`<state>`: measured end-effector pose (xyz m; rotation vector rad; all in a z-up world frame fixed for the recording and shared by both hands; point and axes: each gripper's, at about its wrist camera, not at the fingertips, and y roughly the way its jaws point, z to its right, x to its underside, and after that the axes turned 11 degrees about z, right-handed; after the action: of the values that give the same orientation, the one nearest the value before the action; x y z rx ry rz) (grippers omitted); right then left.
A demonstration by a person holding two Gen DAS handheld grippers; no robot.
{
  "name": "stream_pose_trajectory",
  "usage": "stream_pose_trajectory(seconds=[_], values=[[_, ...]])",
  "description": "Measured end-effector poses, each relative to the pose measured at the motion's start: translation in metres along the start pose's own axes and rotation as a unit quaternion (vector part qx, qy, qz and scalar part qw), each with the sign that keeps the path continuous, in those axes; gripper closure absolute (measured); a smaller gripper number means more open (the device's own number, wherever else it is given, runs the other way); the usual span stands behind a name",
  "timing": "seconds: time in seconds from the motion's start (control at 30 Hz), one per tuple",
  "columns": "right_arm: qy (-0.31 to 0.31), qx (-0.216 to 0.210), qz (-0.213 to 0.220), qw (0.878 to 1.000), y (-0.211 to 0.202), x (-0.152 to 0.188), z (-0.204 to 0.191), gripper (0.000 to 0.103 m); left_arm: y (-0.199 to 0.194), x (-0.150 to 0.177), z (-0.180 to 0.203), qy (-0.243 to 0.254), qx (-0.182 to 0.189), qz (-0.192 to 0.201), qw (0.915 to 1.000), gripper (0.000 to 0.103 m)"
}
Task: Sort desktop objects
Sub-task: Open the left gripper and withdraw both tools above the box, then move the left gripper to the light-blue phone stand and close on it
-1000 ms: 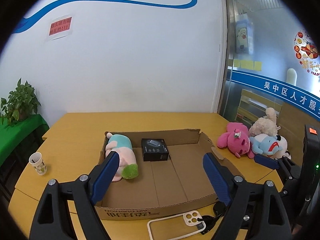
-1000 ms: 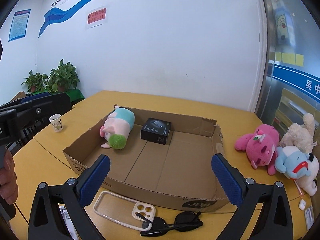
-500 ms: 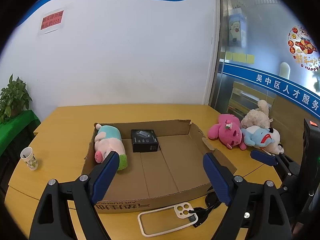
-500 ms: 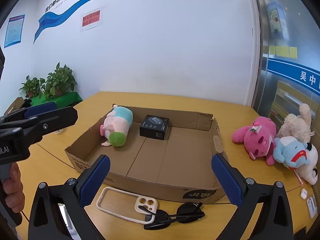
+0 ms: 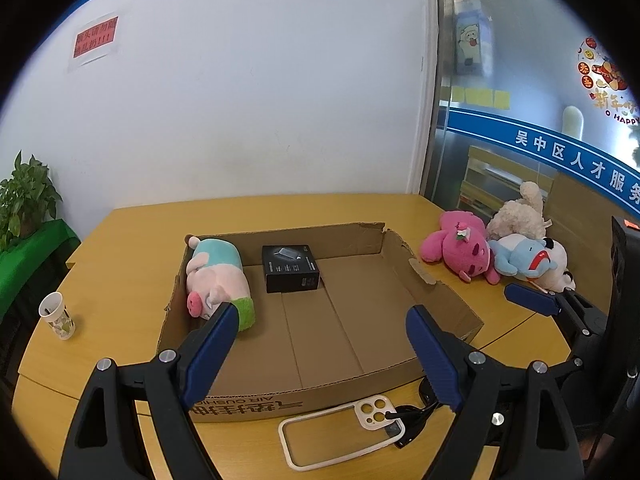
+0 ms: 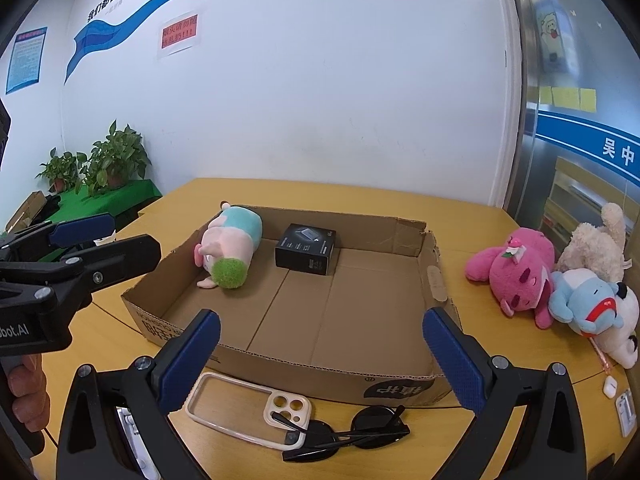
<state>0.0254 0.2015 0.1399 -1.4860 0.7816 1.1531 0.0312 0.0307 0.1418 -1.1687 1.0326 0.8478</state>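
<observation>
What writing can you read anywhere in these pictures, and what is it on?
"吴中区人才服务": blue band on the glass wall.
"O HAPPY": red window sticker.
"AIR CUSHION", upside down: cardboard box front.
"bot.AI", start cut off: left gripper body.
Red notice, blue poster, small black box: too small or blurred.

Four plush toys, one box, one case, one sunglasses

Cardboard box front reads "AIR CUSHION" upside down; glass partition shows "O HAPPY"
</observation>
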Motion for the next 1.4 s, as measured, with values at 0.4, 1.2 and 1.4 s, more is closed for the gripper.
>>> stream_pose_trajectory(seconds=[0.4,1.2,1.4], values=[[0.018,-0.001,-0.006,1.0,0.01,0.003,0.007,0.0,0.012,0.005,-0.004,-0.005,-0.006,-0.014,0.9999,0.017],[0.03,-0.162,-0.109,0.98,0.008,0.079,-0.003,0.0,-0.017,0.071,-0.091,-0.072,-0.039,-0.108,0.9908,0.017],[0.025,-0.271,-0.181,0.945,0.013,0.127,-0.069,0.002,-0.033,0.118,-0.119,-0.104,-0.049,-0.168,0.979,0.017]])
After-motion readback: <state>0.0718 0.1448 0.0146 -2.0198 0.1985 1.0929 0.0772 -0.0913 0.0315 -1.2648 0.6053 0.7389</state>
